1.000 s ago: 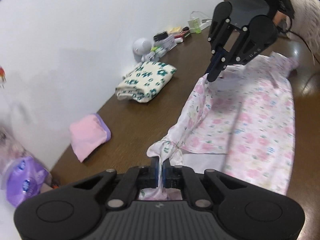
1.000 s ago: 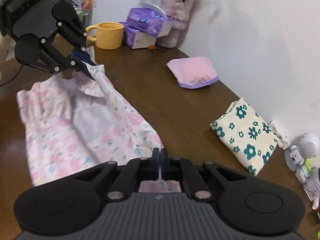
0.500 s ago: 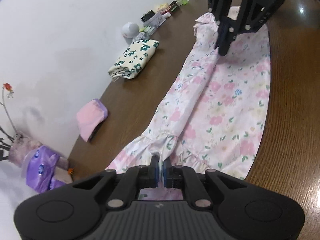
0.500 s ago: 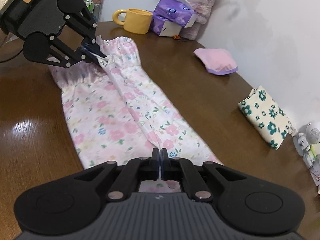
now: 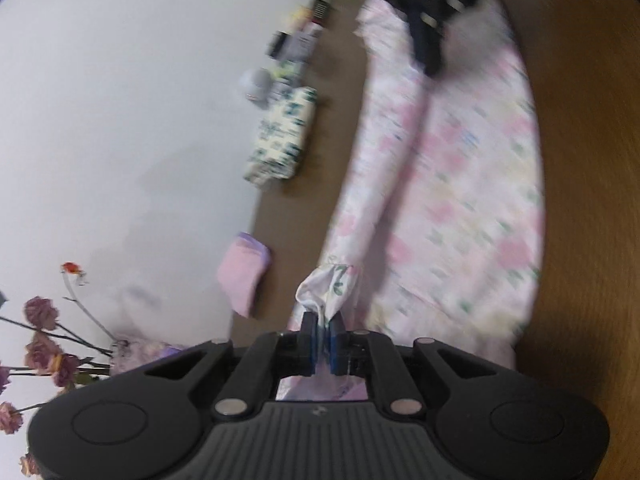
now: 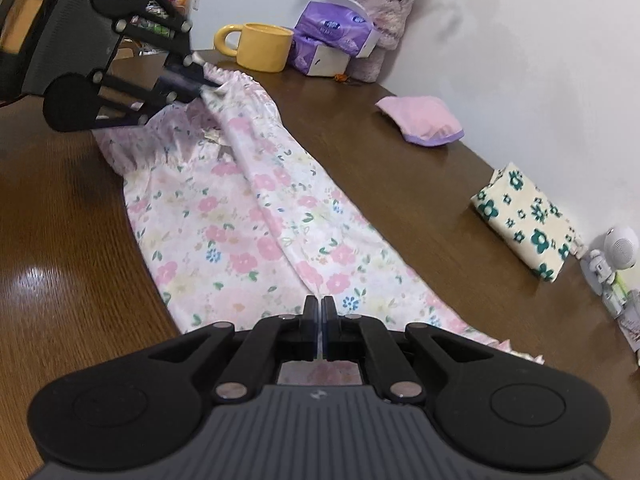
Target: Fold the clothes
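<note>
Floral garment [image 6: 256, 240] flat on brown table [image 6: 60, 260]

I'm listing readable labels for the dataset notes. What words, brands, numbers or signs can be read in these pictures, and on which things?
None can be read as text.
Purple tissue pack: round blue-and-white brand marks, lettering too small to read.
Black right gripper body: a small pale emblem, no letters.
Black left gripper body: the same emblem, blurred.
Small boxes and bottles by the wall: labels smeared by blur.
Orange label on the black device: no legible print.
</note>
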